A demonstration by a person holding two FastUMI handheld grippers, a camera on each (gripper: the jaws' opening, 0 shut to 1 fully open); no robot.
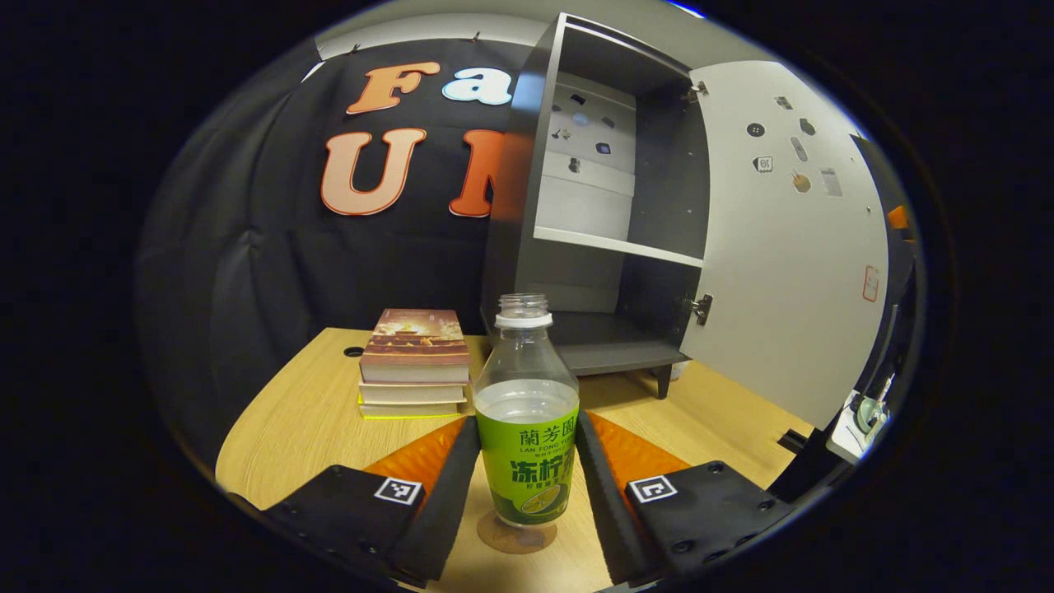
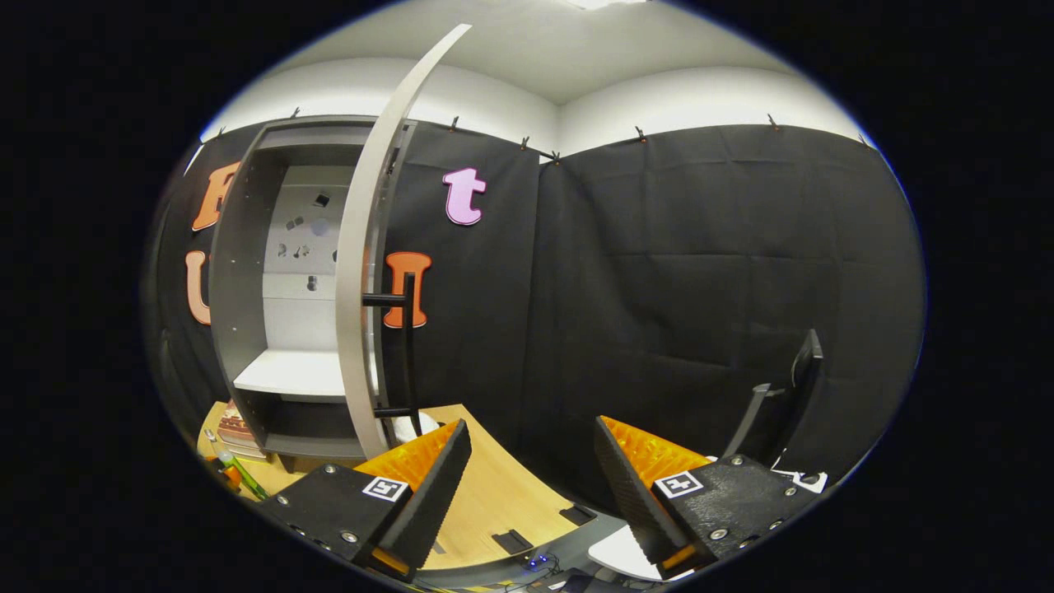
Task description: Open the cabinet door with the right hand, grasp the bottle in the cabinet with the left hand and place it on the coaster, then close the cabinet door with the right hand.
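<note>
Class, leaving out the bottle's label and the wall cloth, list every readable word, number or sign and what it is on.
Top book: cover print too blurred to read.
Door: stickers and red mark too small to read.
Left tongs, right tongs: square markers, patterns, no words.
Nothing can be quoted.

Right gripper (image 2: pixel 527 478) fingers spread wide, nothing between them, hanging over the near right edge of the wooden table (image 2: pixel 494 494). Cabinet door (image 2: pixel 362 272) swung open, seen edge-on at left, black bar handle (image 2: pixel 405 346) on its right face. Grey cabinet (image 2: pixel 247 272) behind it, white shelf (image 2: pixel 288 375) inside. Stack of books (image 2: pixel 235 432) far left on table. Bottle (image 2: pixel 239 471) low at far left, partly hidden. Black chair back (image 2: pixel 803 379) at right.
</note>
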